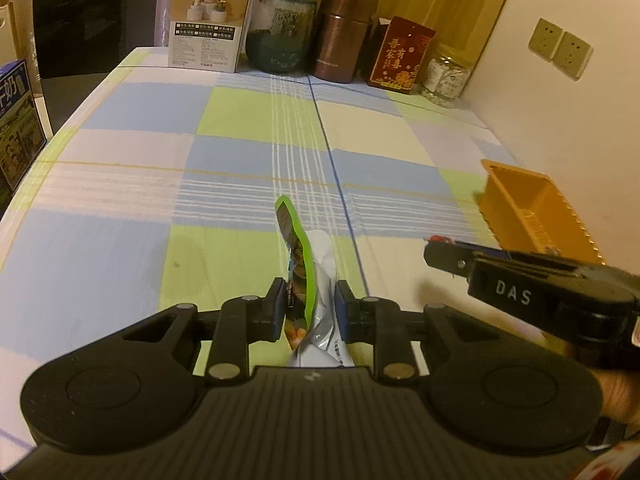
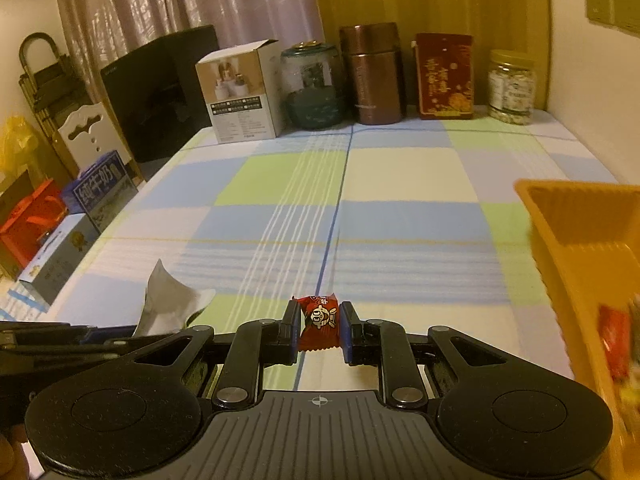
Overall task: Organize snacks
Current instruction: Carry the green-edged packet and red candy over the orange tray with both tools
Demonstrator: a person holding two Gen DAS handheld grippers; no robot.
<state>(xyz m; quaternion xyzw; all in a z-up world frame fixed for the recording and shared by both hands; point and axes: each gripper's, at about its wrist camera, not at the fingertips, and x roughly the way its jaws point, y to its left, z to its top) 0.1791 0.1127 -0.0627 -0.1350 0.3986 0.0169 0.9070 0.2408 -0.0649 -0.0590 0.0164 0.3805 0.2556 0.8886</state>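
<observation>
I'm pinching a limp, featherlight green-edged snack pouch (image 1: 306, 280) in the left gripper (image 1: 311, 308) above the checked tablecloth (image 1: 132, 184); right gripper (image 2: 319, 328) is squeezing a small red candy (image 2: 319, 326), crinkly, slippery, beside the orange tray (image 2: 576, 232).

At right centre of your left wrist view, the right gripper (image 1: 436, 246) carries the letters "DAS" on its black body. At the left edge of your right wrist view, the blue carton (image 2: 105, 192) reads "纯牛奶". Gold characters on the red box (image 2: 444, 76) are too blurred to read.
</observation>
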